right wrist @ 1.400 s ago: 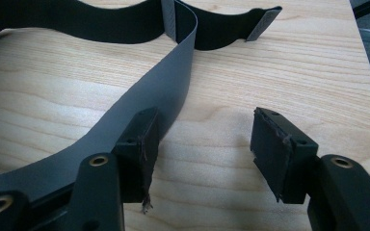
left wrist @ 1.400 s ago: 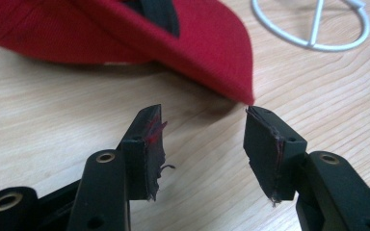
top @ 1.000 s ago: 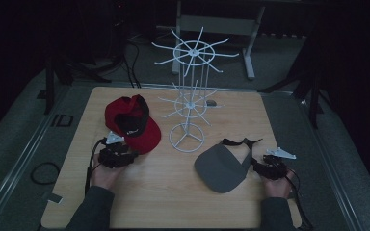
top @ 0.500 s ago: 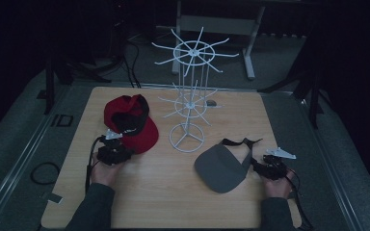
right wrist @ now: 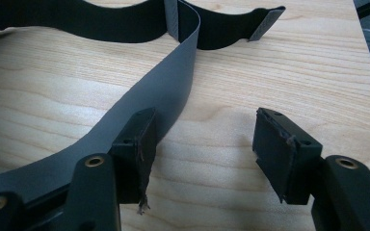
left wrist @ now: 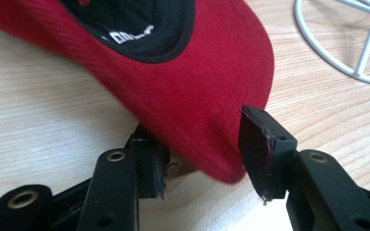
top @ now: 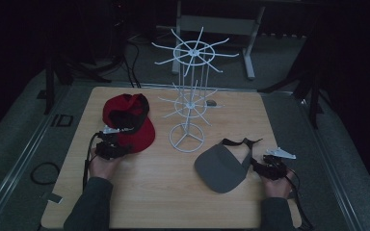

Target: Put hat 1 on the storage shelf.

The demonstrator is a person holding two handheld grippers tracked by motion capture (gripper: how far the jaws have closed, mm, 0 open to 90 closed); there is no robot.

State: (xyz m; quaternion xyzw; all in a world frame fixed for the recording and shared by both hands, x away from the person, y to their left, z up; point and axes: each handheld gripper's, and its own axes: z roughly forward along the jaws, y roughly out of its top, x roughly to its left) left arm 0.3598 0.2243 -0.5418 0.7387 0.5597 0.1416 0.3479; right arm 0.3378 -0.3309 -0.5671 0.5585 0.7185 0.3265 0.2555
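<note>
Two claws open | left claw [left wrist: 202, 159] straddles red cap [left wrist: 188, 82] brim

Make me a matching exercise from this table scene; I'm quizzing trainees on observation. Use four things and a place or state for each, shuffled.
Things:
1. red cap
2. grey visor
3. white wire rack
4. right gripper

Places or states:
A. stands upright mid-table
B. open, beside a grey strap
C. brim between the left gripper's fingers
D. lies flat, right of the rack's base

Pairs: 1-C, 2-D, 3-A, 4-B
</note>
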